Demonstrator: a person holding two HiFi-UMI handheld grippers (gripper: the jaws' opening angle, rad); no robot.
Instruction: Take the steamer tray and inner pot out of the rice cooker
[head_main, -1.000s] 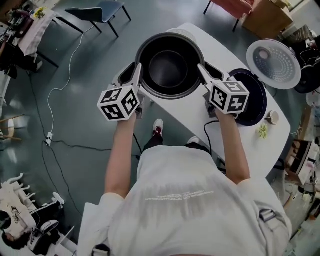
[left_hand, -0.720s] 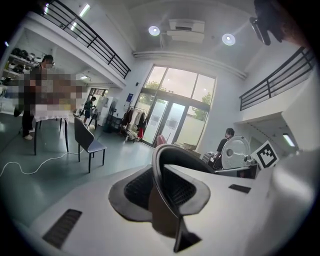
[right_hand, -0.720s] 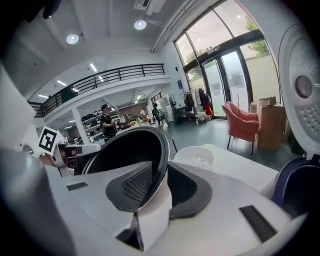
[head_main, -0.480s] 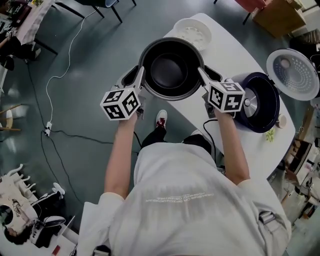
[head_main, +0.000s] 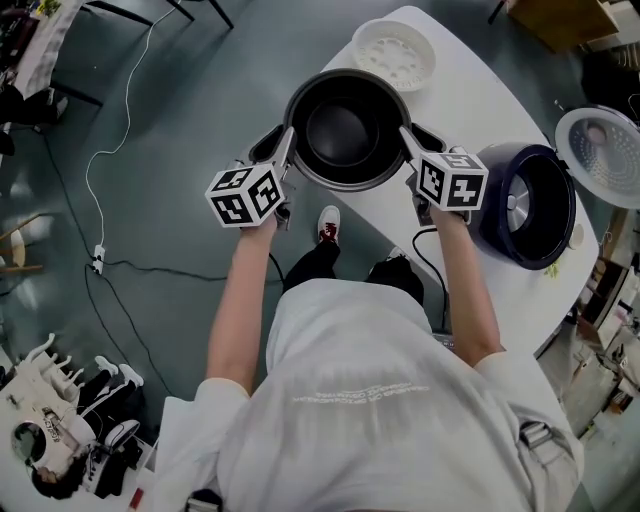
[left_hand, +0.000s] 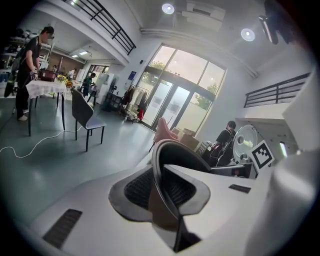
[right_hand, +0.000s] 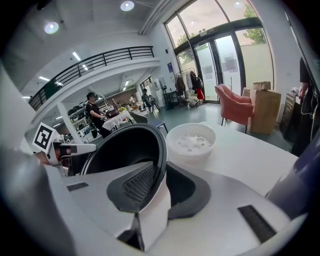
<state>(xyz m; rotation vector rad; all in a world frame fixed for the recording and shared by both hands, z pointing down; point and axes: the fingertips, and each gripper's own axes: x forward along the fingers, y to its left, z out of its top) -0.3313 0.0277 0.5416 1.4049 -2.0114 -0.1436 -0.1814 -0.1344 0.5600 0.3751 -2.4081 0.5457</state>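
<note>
I hold the black inner pot (head_main: 345, 130) by its rim from both sides, above the near end of the white table (head_main: 470, 90). My left gripper (head_main: 283, 152) is shut on the pot's left rim, which shows between its pads (left_hand: 137, 187). My right gripper (head_main: 408, 142) is shut on the right rim; its jaws have just been closing further with the rim (right_hand: 161, 150) between them. The white steamer tray (head_main: 393, 52) lies on the table just beyond the pot, also visible in the right gripper view (right_hand: 190, 142). The dark blue rice cooker (head_main: 525, 205) stands at the right.
The cooker's lid (head_main: 602, 140) stands open at the far right. The table's left edge runs under the pot, with grey floor below. A white cable (head_main: 110, 170) trails over the floor at the left. A chair (left_hand: 85, 117) and people stand farther off.
The pot and both grippers have come down toward the table, away from the cooker. The steamer tray has come into view beyond the pot. Both grips on the rim stay in place.
</note>
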